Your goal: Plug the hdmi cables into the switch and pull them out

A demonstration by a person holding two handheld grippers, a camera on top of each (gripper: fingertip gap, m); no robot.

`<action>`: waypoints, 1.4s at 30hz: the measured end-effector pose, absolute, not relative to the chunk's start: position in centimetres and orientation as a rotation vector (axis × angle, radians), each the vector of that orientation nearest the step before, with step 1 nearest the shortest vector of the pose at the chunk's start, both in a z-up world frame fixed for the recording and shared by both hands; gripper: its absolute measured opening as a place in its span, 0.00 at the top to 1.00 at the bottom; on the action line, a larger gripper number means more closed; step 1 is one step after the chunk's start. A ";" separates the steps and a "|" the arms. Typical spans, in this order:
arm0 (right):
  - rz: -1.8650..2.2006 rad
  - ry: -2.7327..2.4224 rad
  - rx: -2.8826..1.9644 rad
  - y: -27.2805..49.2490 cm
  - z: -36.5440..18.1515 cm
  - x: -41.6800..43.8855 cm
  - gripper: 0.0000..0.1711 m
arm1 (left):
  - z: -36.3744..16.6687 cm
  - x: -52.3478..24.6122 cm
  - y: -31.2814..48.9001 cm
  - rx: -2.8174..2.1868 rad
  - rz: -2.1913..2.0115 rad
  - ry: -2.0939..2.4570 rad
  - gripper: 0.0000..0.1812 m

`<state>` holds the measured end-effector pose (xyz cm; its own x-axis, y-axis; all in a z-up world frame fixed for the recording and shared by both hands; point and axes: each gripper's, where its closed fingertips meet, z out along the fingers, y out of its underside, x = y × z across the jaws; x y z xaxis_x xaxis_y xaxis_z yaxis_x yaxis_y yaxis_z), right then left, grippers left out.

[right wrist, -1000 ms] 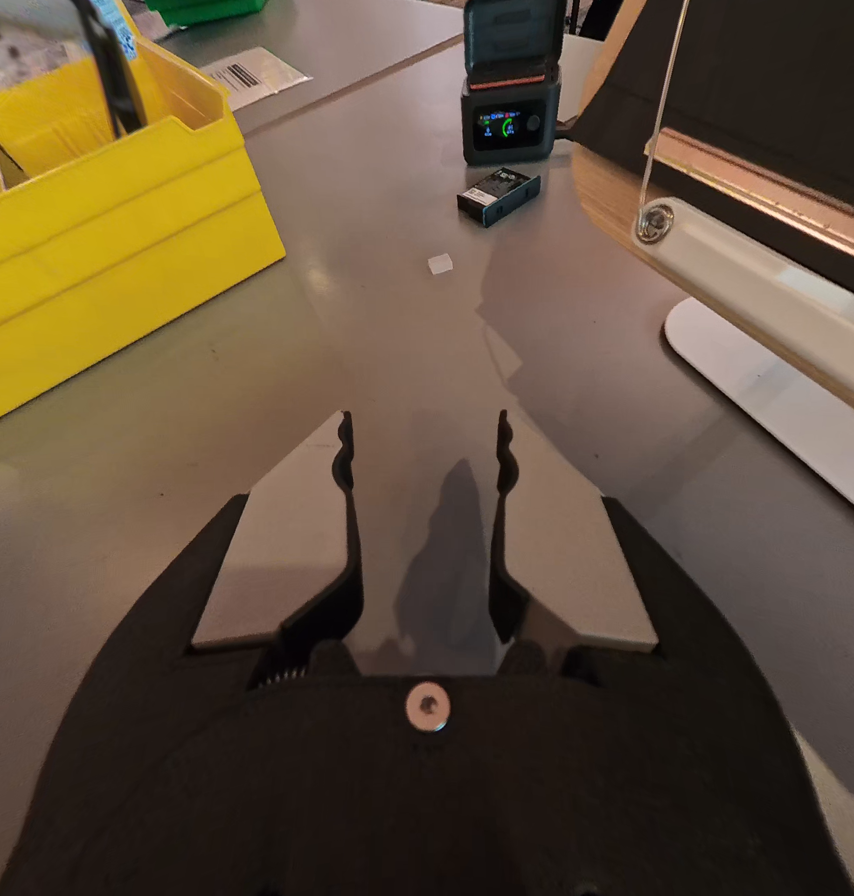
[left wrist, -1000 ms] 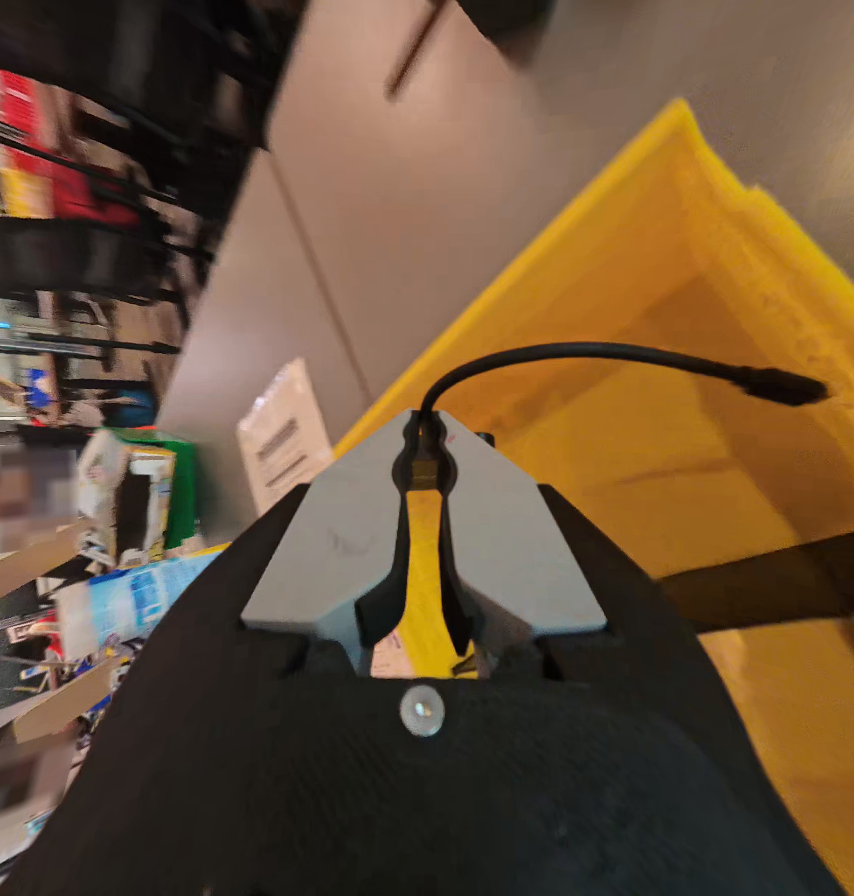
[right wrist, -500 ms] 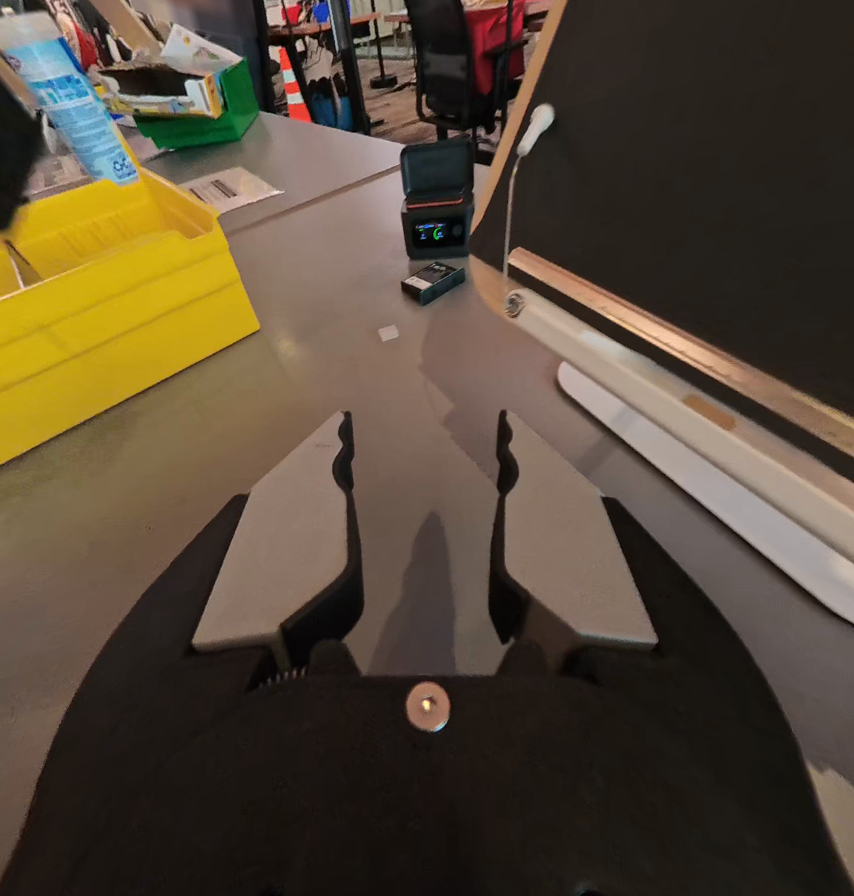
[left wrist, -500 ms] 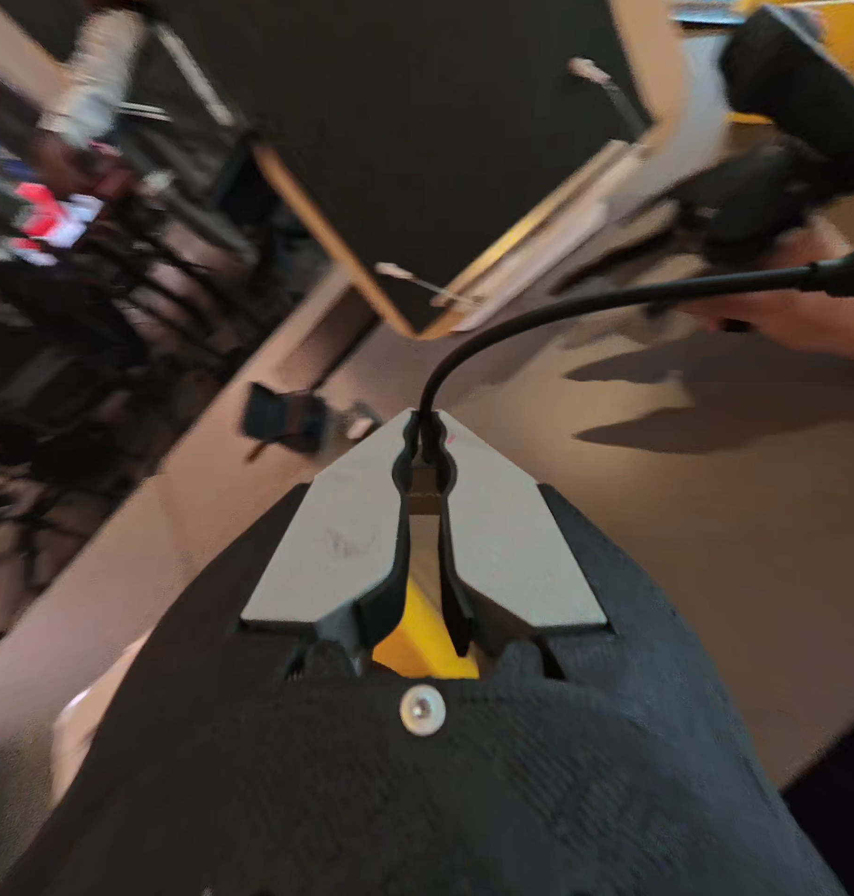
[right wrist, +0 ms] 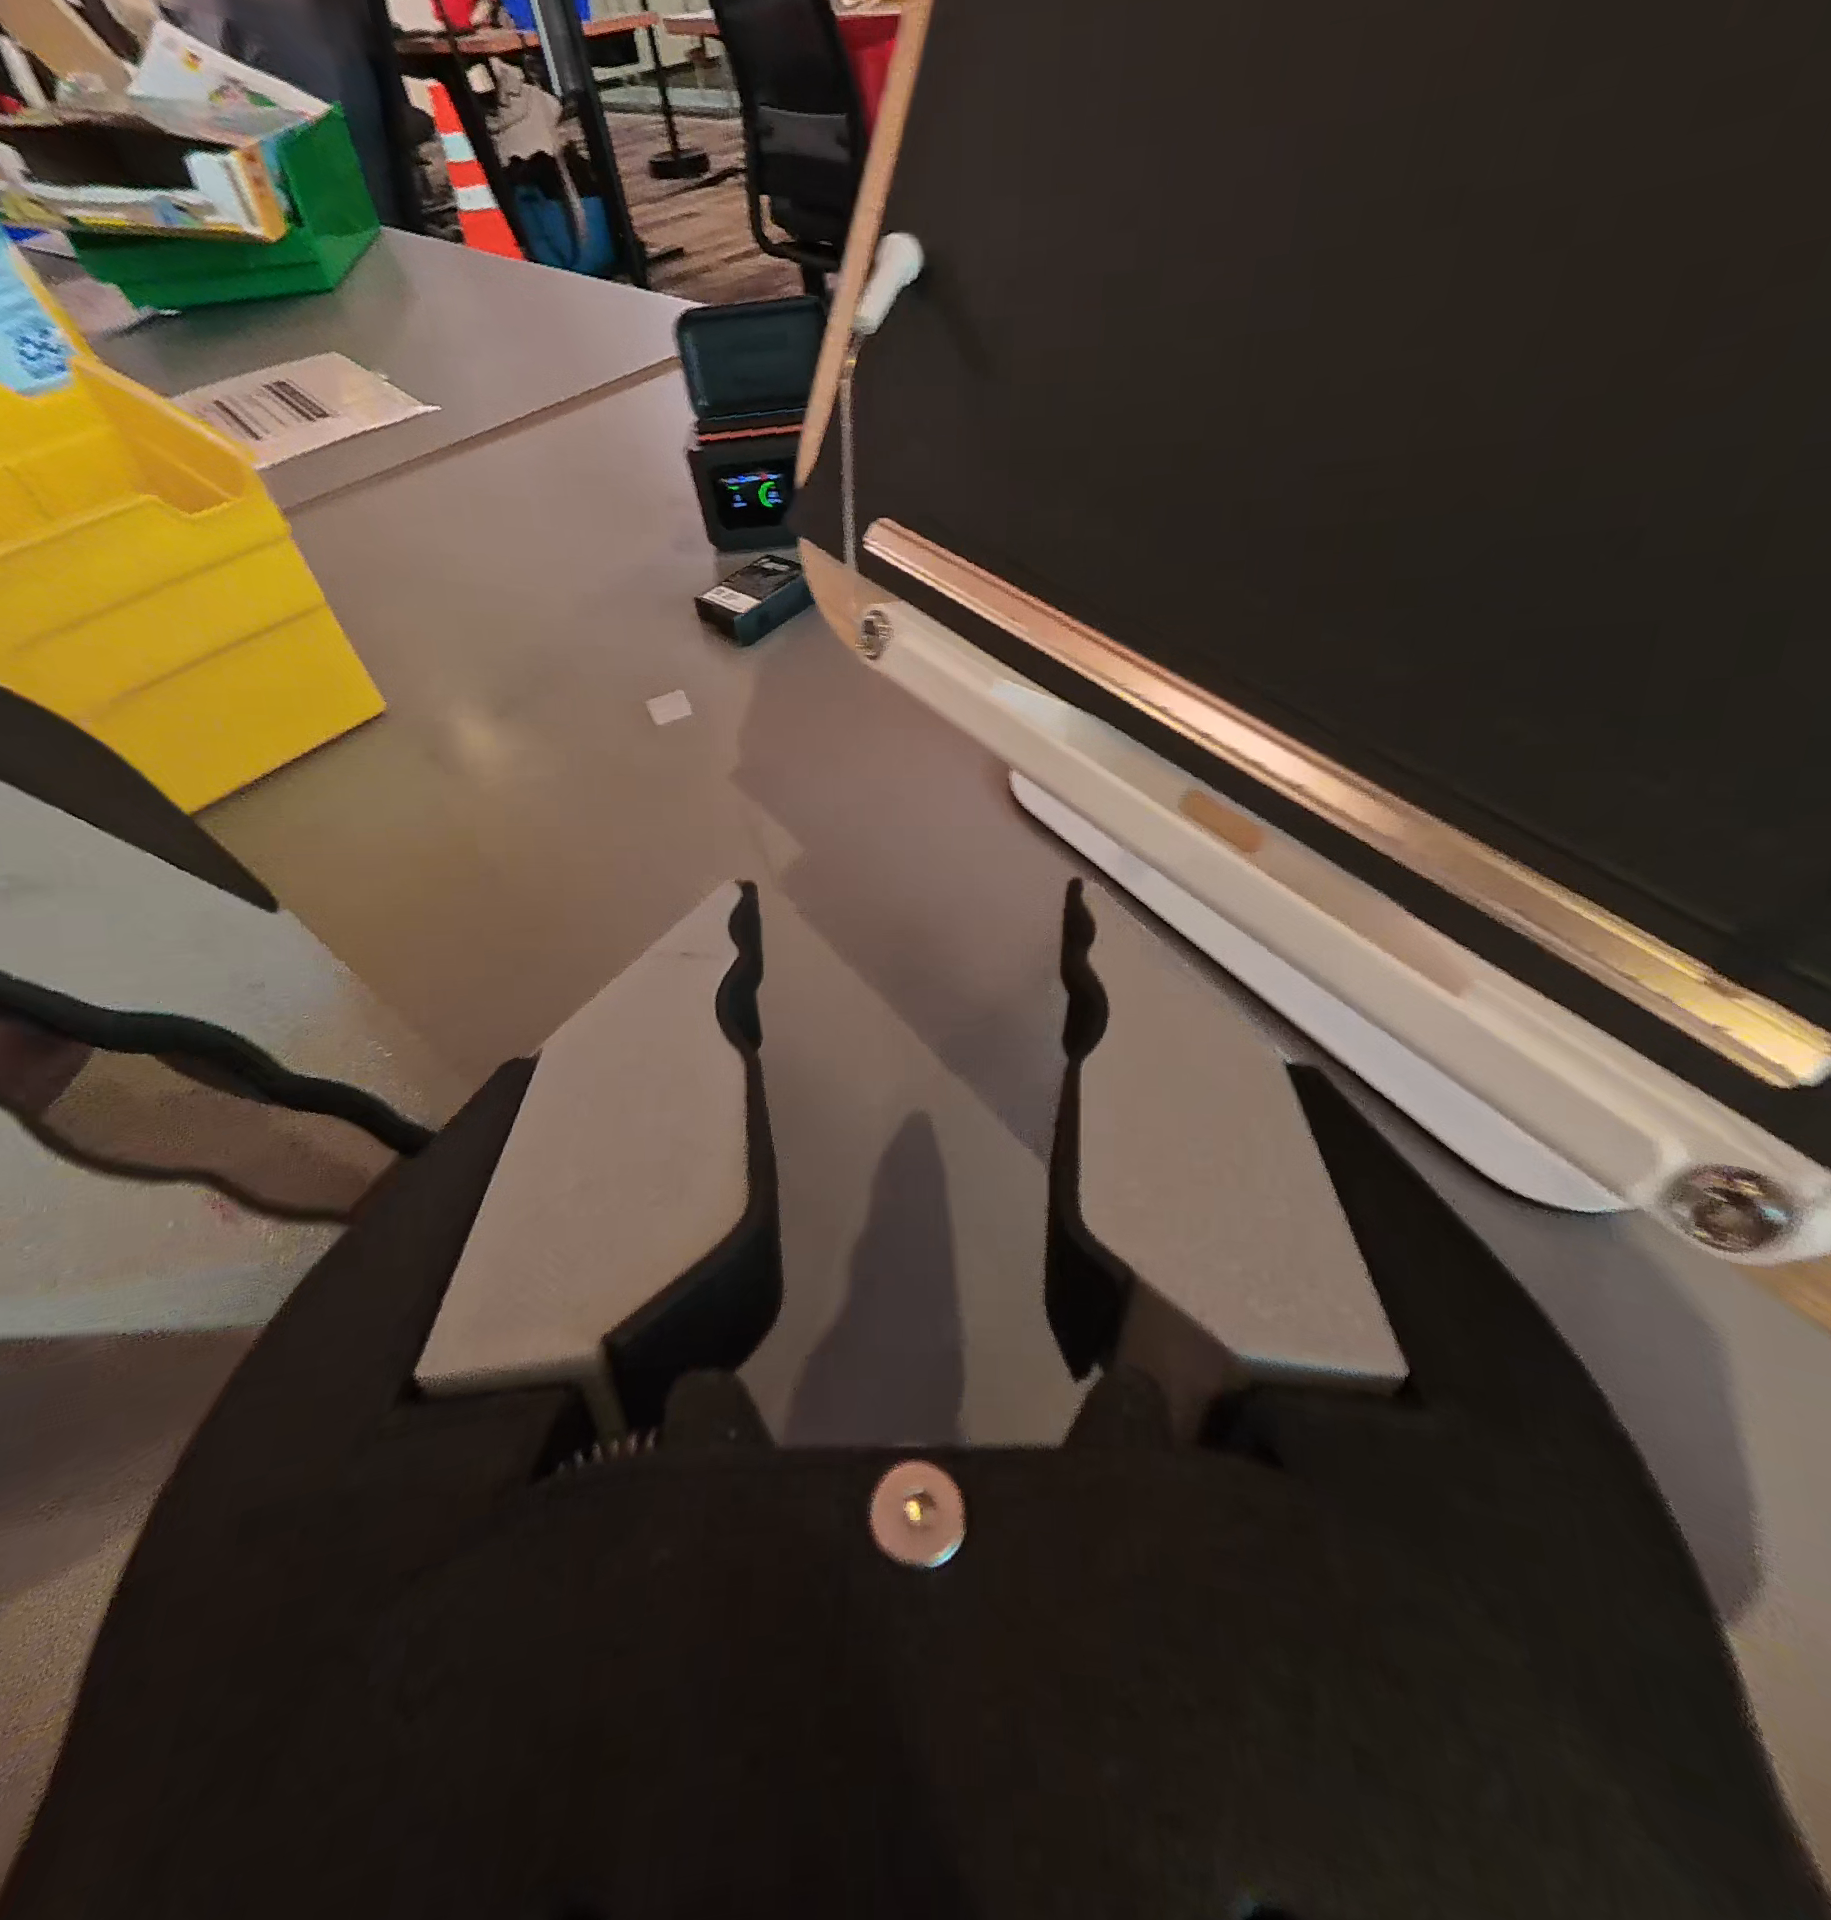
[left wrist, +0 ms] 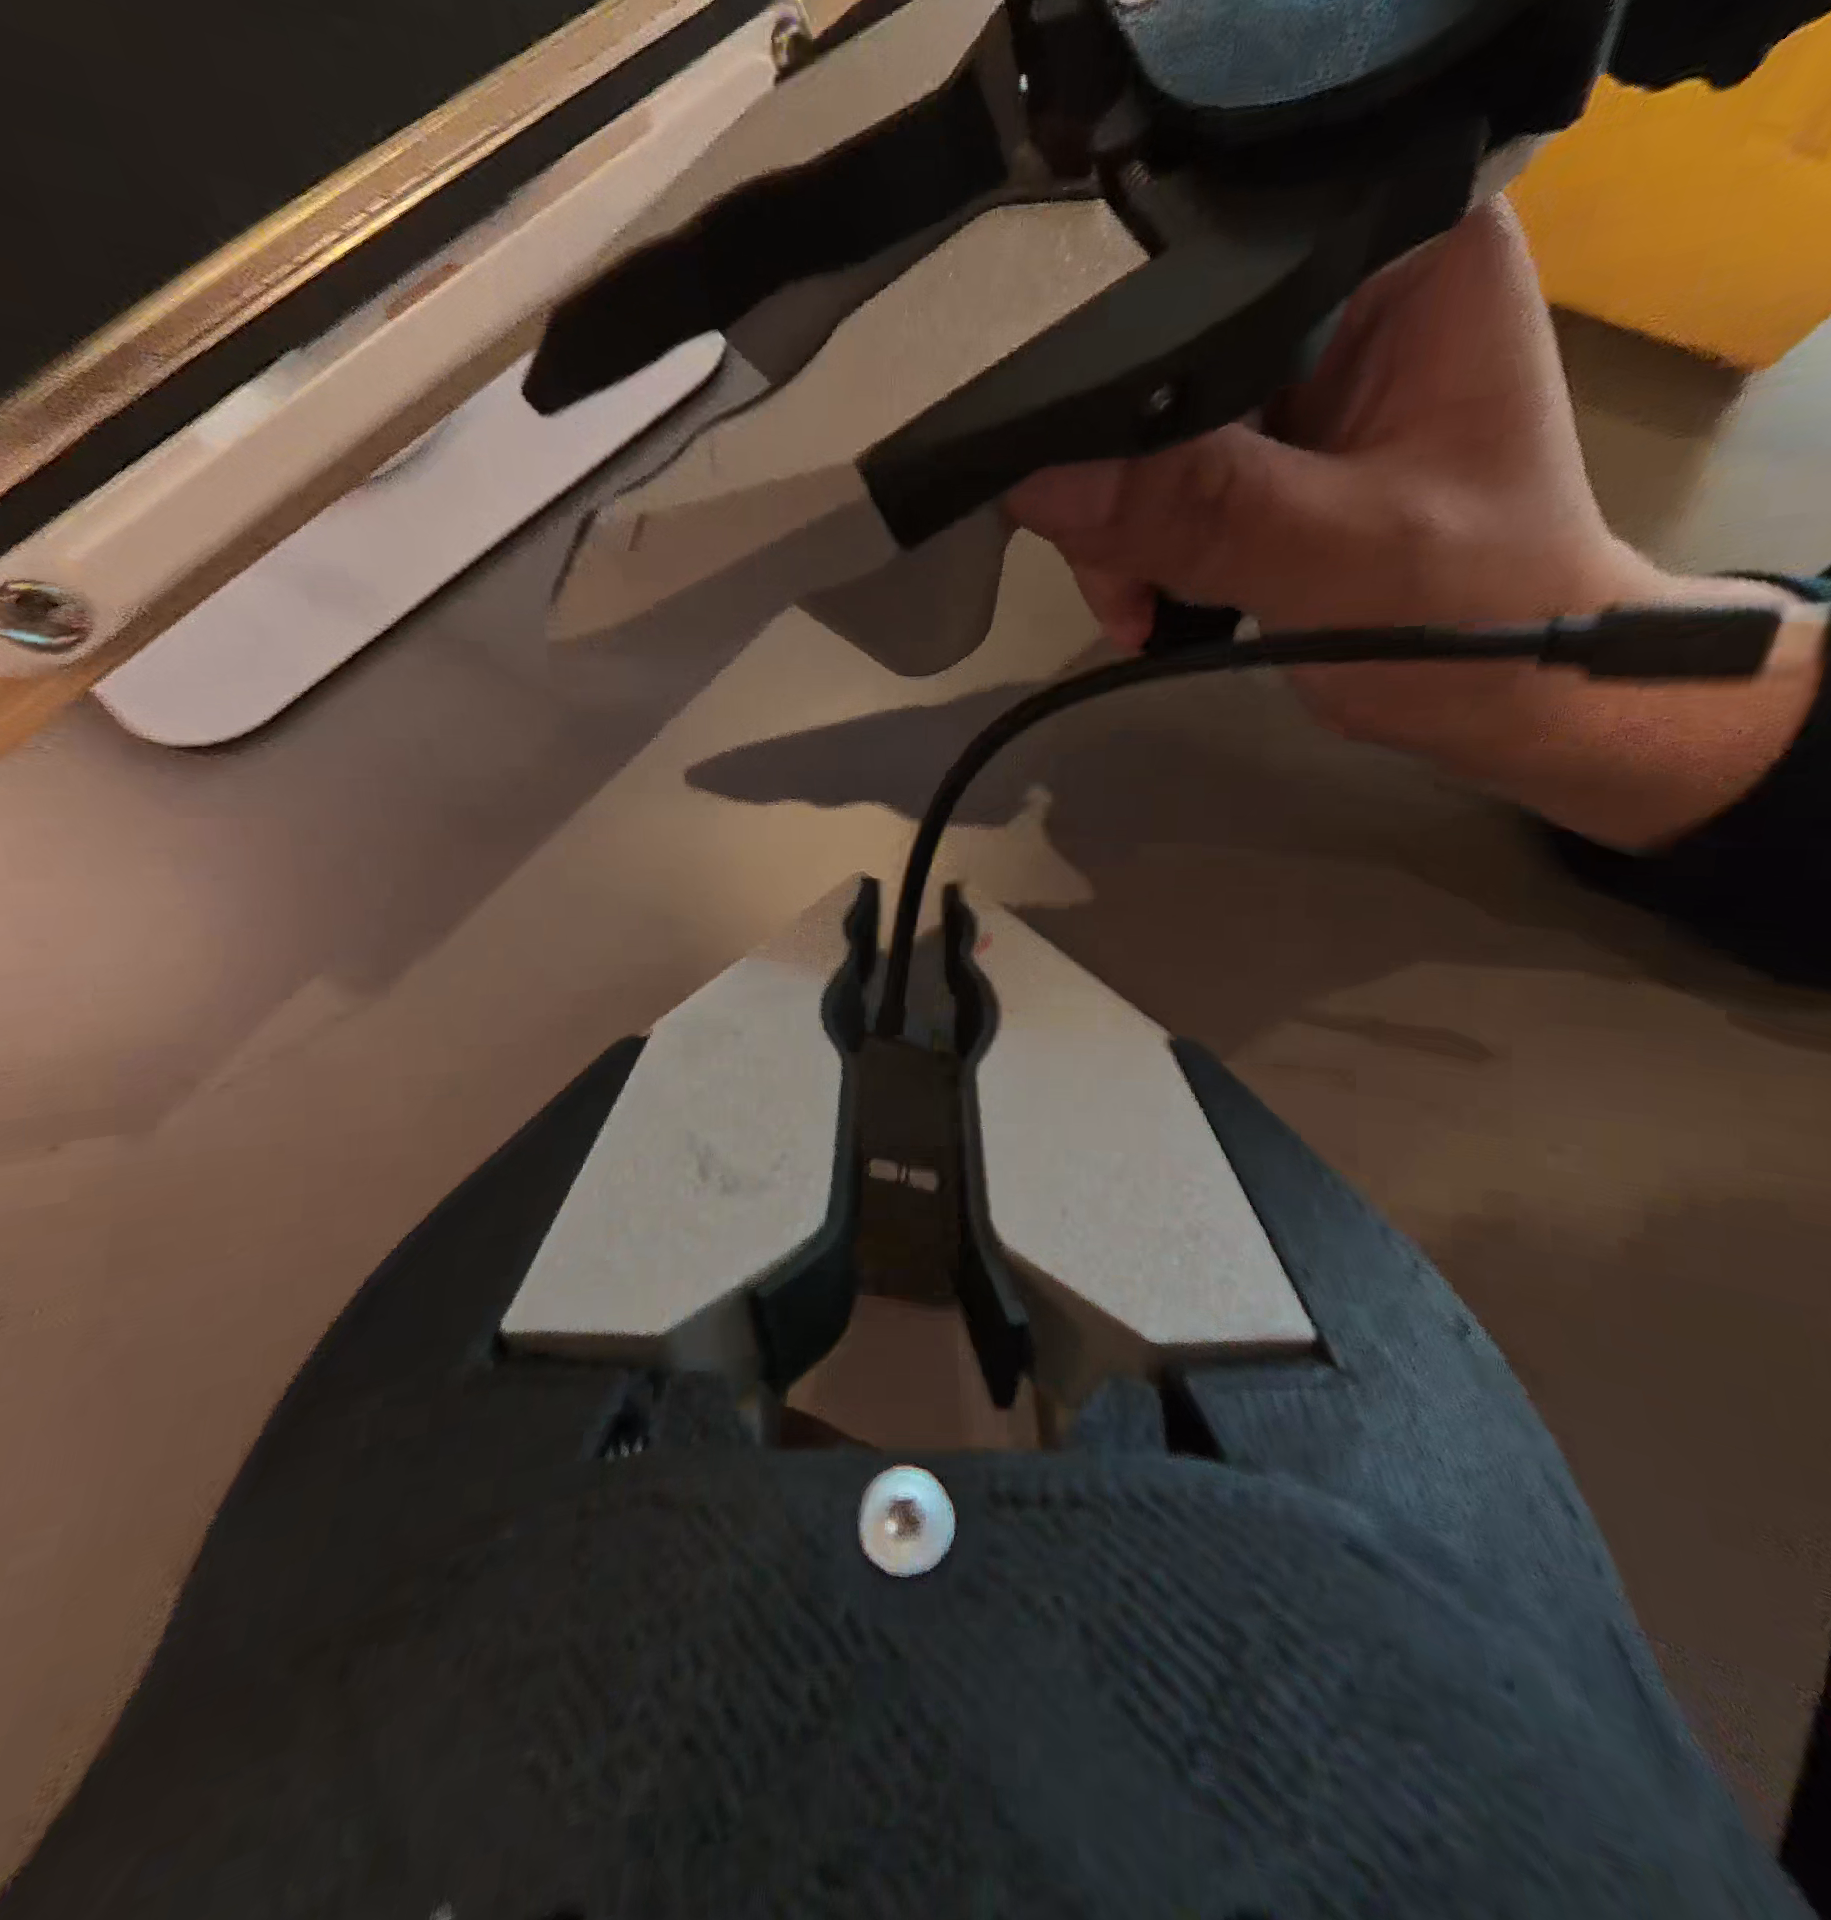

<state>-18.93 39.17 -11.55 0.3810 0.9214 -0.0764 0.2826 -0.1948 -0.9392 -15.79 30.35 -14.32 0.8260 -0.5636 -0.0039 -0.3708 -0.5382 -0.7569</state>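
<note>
Cable (left wrist: 1004, 769) end plug is clamped in the left gripper (left wrist: 906, 940), with the far plug (left wrist: 1659, 644) held free in the air. Lead is judged light and floppy, so the rigid plug body should be gripped. Right gripper (right wrist: 906, 935) is held apart, empty, over the grey table (right wrist: 537, 644).

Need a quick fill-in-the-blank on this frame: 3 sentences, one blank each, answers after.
1. The left gripper is shut on a black ____.
2. The right gripper holds ____ between its fingers.
3. The bin on the grey table is ____ in colour.

Missing words: cable; nothing; yellow
</note>
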 end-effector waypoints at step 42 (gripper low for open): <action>0.691 -1.494 -1.639 34.8 -12.6 -19.3 0.79 | -16.6 -24.1 34.3 -2.025 -0.086 0.448 0.95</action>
